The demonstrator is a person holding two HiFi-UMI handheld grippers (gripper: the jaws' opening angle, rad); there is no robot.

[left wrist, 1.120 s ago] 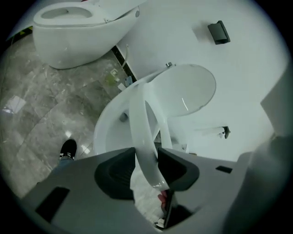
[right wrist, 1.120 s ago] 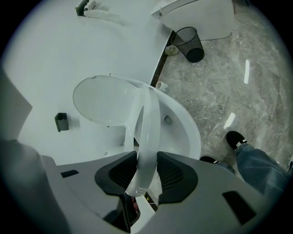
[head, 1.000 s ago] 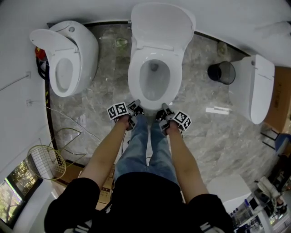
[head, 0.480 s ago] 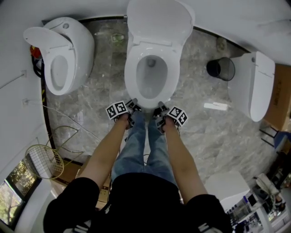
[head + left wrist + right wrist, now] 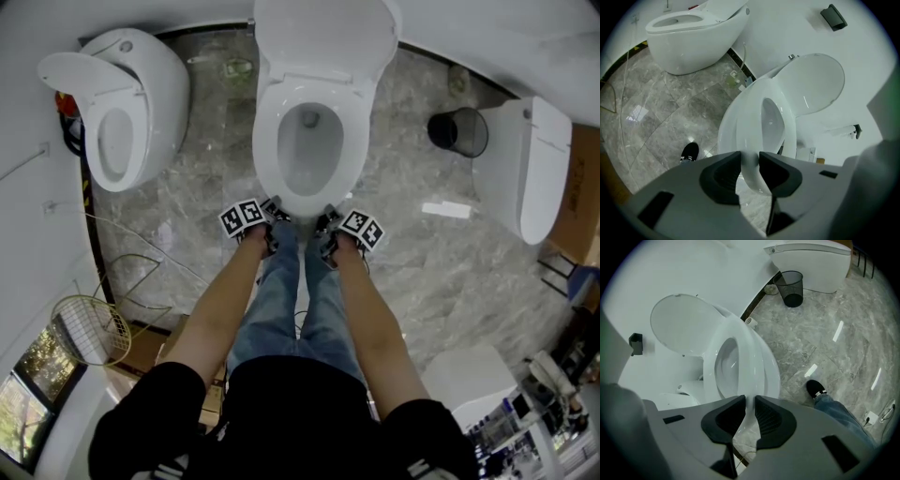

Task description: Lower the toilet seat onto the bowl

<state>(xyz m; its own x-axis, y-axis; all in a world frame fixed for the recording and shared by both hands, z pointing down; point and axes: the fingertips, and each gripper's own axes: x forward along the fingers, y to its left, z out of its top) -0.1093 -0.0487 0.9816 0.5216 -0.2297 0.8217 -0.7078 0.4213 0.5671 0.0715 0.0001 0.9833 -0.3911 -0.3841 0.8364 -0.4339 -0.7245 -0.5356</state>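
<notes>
Obs., centre toilet. The bowl [image 5: 309, 155] is taken as the reference for all positions.

- The toilet seat [image 5: 265, 141] lay low over the bowl, its ring lined up with the bowl's rim. The left gripper view showed a second white edge just under the seat's front. I could not tell whether the seat rested fully on the rim.
- The lid [image 5: 323, 37] stood raised behind the bowl, against the wall.
- Left tongs [image 5: 750, 158] were at the front of the bowl, left of its middle. The jaws had just been closing, with the seat's front edge between them, and both dark pads sat against it. Clenched on the seat.
- Right tongs [image 5: 750, 401] were at the front of the bowl, right of its middle. These jaws had also just been closing and were pinched on the thin front edge of the seat, with the pads on either face.
- The person stood directly in front of the bowl with both arms straight down. The jeans [image 5: 281, 309] were between the two tongs, and one black shoe [image 5: 689, 152] was on the grey marble floor [image 5: 216, 169] near the bowl's foot.
- A second toilet [image 5: 141, 94] with its seat up was well to the left of the bowl.
- A black mesh bin [image 5: 459, 131] stood to the right of the bowl, and a third toilet [image 5: 525, 169] was just beyond it.
</notes>
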